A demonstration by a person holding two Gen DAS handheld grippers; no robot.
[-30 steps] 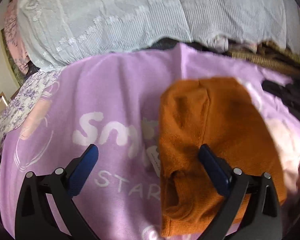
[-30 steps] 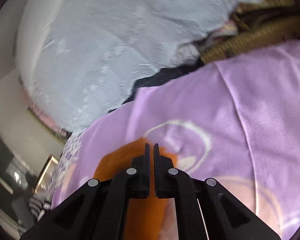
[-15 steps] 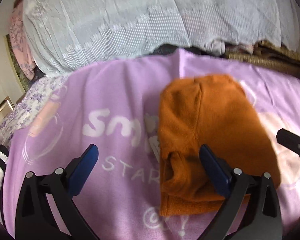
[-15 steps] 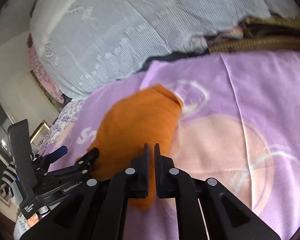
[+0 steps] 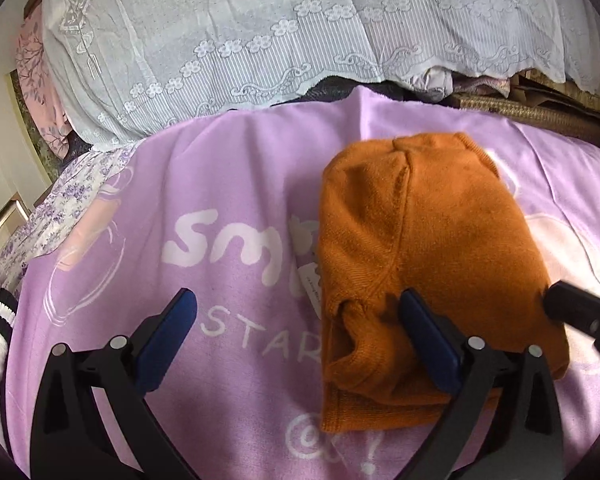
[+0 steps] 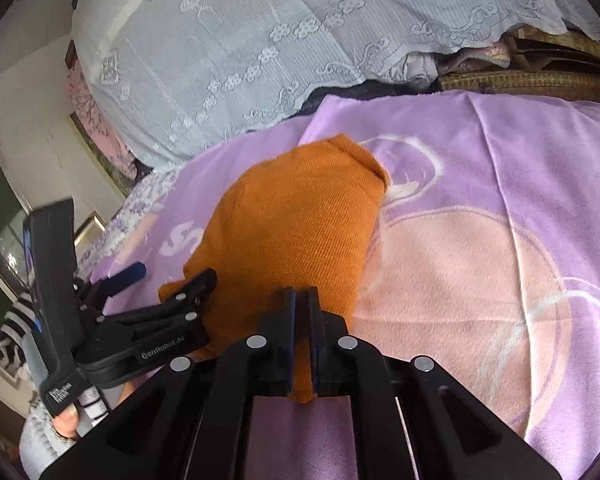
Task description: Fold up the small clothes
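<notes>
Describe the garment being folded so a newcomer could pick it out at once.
Start from the big lilac blanket with white lettering, spread in front of the white lace cover. On its right half lies a small folded orange knit garment. It is the only rust-orange piece; neighbouring fabrics are floral or striped.

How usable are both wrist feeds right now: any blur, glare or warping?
Left wrist: sharp, even daylight, orange garment crisp, fisheye bending the purple blanket, dark vignette corners. Right wrist: garment sharp, lace cover bright but readable, left gripper slightly soft.
</notes>
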